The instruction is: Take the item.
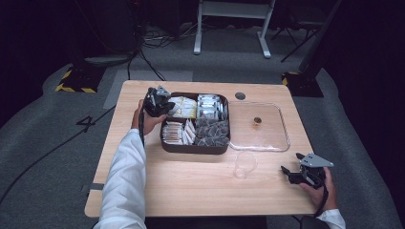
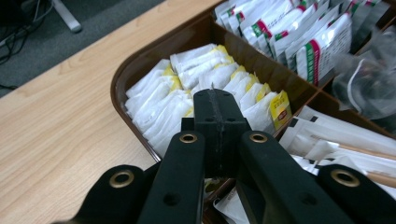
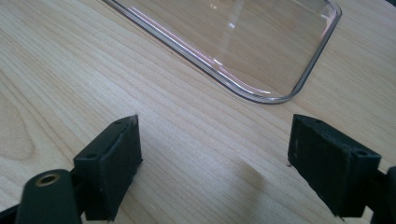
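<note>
Both left gripper [image 2: 215, 100] jaws meet over yellow-tagged sachets [image 2: 187, 88]

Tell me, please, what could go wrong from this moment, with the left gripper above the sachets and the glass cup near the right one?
1. The left gripper hovers over the yellow-tagged sachets with jaws shut; pushed down like this, it may crush the tightly packed sachets rather than grip one.
2. The clear glass cup stands between the brown box and the right gripper; being transparent, it could be knocked over by a reaching hand.
</note>
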Motion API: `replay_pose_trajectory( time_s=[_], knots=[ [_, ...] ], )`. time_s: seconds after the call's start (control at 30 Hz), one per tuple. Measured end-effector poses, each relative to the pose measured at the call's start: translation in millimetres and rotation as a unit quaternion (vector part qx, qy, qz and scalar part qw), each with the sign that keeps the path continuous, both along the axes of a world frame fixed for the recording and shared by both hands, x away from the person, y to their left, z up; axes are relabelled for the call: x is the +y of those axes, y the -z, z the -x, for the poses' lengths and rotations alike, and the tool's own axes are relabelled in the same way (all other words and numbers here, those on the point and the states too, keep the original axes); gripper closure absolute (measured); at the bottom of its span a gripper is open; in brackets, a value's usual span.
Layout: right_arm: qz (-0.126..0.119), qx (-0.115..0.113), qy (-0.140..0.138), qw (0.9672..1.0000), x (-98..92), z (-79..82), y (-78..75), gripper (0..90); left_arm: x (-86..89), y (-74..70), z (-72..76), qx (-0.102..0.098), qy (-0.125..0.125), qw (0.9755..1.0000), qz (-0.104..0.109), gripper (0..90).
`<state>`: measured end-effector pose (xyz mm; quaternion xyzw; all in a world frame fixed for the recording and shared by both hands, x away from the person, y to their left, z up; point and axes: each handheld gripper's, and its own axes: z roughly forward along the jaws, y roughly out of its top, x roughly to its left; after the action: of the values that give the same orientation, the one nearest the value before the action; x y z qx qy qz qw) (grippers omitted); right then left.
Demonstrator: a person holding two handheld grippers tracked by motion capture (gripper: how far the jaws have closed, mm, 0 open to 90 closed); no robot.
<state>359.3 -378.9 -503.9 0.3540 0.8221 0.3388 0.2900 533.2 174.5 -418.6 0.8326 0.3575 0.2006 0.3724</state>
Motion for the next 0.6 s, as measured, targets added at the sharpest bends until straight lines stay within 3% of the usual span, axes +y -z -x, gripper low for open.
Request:
replay_pose_trajectory(
  time_s=[0.3,0.4,0.43,0.6],
  knots=[
    [-0.002,0.002,0.001,1.0000,0.0,0.0,0.0,17.6,3.0,-15.1,15.7,-0.017,0.015,0.9995,0.021,89.8],
    [-0.002,0.002,0.001,1.0000,0.0,0.0,-0.1,17.6,3.5,-19.8,23.1,-0.021,0.019,0.9990,0.035,89.8],
    [-0.002,0.002,0.001,1.0000,-0.1,-0.2,-0.1,17.6,3.6,-21.0,27.6,-0.022,0.026,0.9981,0.051,89.8],
    [-0.002,0.002,0.001,1.0000,-0.2,-0.4,-0.1,17.6,-1.6,-24.7,40.9,-0.027,0.043,0.9972,0.054,89.8]
  ],
)
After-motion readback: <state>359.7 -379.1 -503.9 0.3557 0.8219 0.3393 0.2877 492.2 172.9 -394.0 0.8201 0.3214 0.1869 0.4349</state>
